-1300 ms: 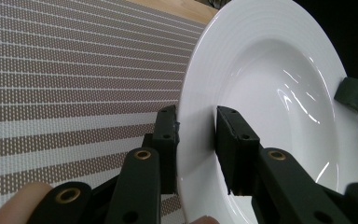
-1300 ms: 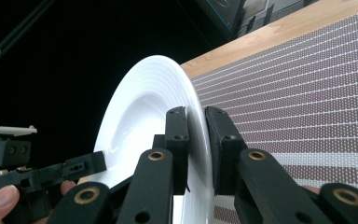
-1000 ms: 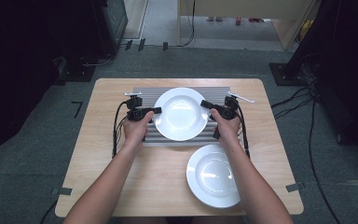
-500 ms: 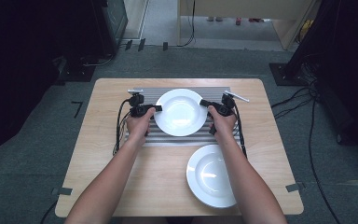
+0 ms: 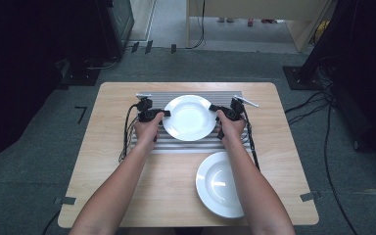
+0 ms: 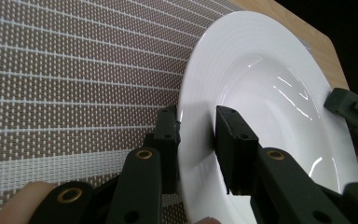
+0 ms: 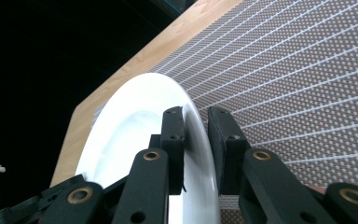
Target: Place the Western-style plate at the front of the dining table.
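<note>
White plate (image 5: 189,117), over the striped mat (image 5: 196,145) at the tabletop's far middle: rigid, glossy, likely slippery and breakable; left gripper (image 6: 196,140) and right gripper (image 7: 196,140) jaws pinch opposite rims, the best holds.
</note>
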